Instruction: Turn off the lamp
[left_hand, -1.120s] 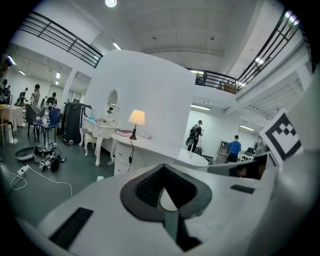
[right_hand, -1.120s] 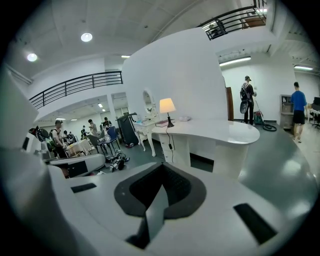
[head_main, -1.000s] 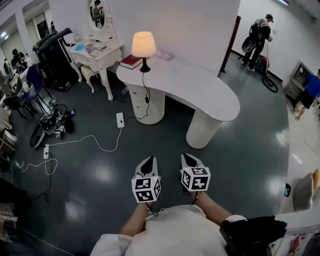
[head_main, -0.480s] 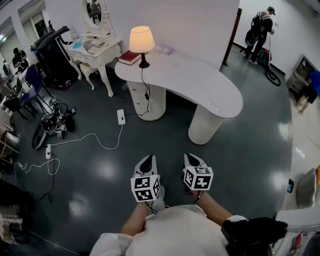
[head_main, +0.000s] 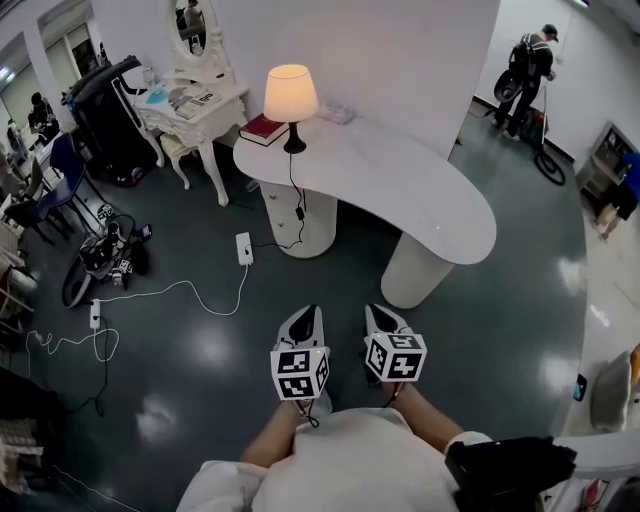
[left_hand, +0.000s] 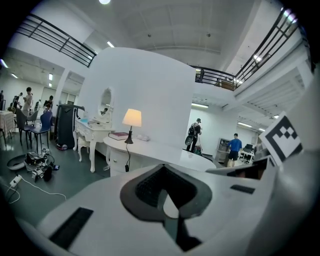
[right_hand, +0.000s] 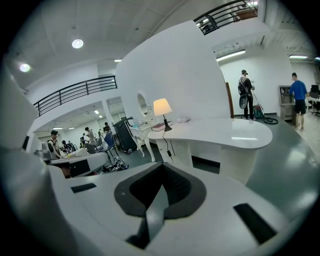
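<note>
Head view: the lamp (head_main: 291, 93) was lit. Its cone shade glowed warm cream-orange on a thin dark stem with a small dark foot. It stood at the far left end of the curved white table (head_main: 420, 190), just beside a red book (head_main: 263, 129). Its black cord (head_main: 296, 190) hung over the table edge with a small dark block on it partway down, in front of the round pedestal. A white power strip (head_main: 244, 248) lay on the floor near that pedestal. The left gripper (head_main: 308, 314) and right gripper (head_main: 372, 312) were held low near the person's body, well apart from the table. Both had their jaws pressed together and nothing between them.

Left gripper view: the jaws met along one seam, empty. The lamp (left_hand: 132, 118) showed beyond them, shade bright, on the near end of the table.

Right gripper view: the jaws were likewise together and empty. The lamp (right_hand: 162, 107) glowed at the table's left end, its cord trailing down.
</note>
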